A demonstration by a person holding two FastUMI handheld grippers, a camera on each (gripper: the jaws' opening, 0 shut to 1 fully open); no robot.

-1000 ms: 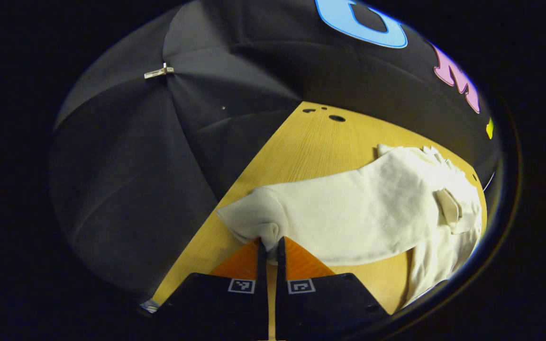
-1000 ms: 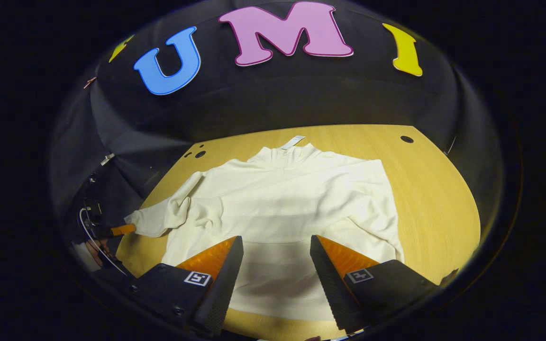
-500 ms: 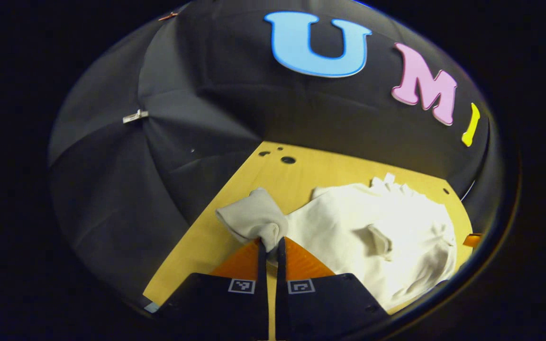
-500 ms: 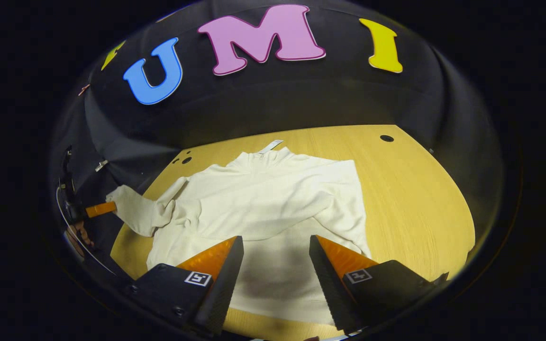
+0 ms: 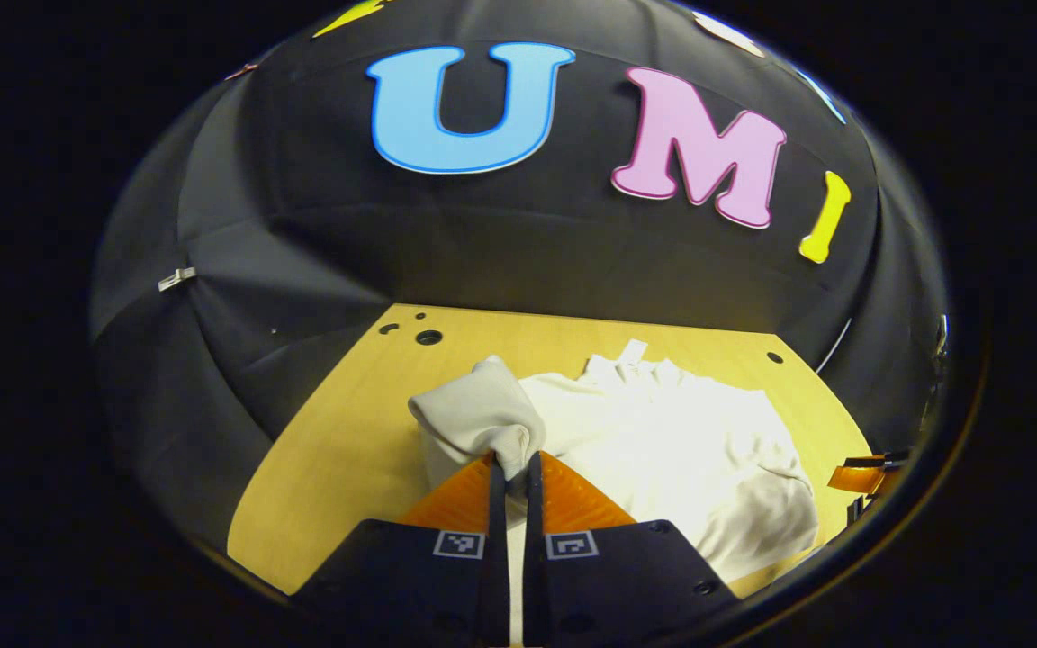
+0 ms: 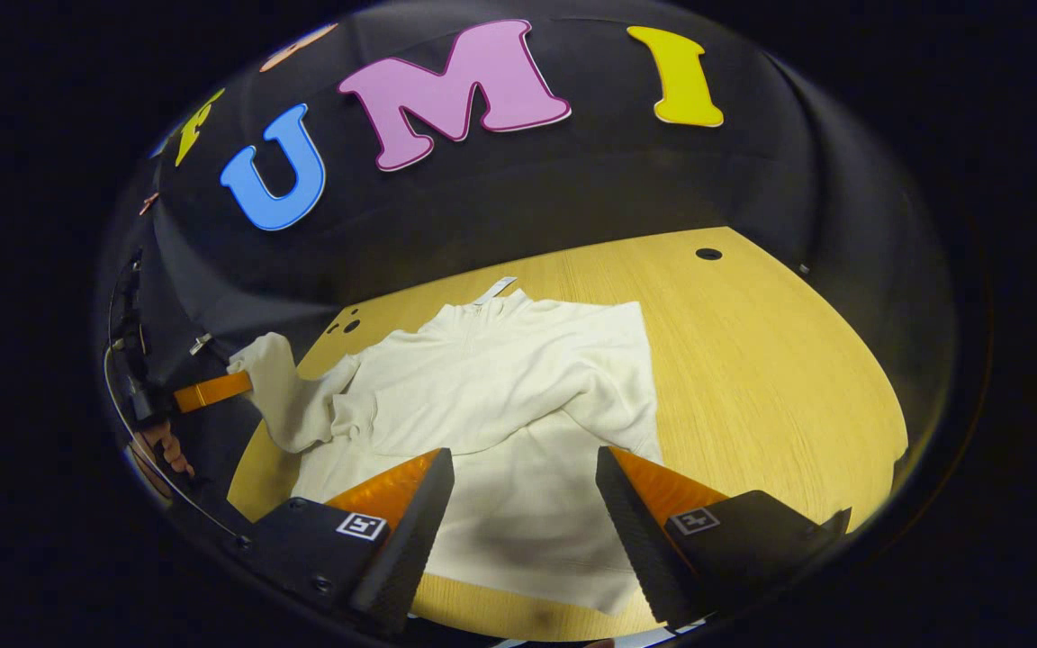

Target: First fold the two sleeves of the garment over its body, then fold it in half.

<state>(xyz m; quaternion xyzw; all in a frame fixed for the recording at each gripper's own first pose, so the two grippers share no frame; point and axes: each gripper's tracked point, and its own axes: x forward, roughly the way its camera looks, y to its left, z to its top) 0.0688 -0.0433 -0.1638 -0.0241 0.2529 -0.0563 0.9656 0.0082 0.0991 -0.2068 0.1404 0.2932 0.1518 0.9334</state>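
Left gripper (image 5: 509, 468) clamped on sleeve (image 5: 478, 416), lifted beside sweater (image 6: 500, 396). Right gripper (image 6: 526, 504) wide open, empty, above hem. Bare table (image 6: 770, 360) around.

The left gripper view looks forward and down from close above the table's (image 5: 329, 432) left side, toward the back wall. The right gripper view looks from the near edge, higher up, across the table (image 6: 770, 378); both views share the white garment (image 5: 662, 432) (image 6: 518, 378)
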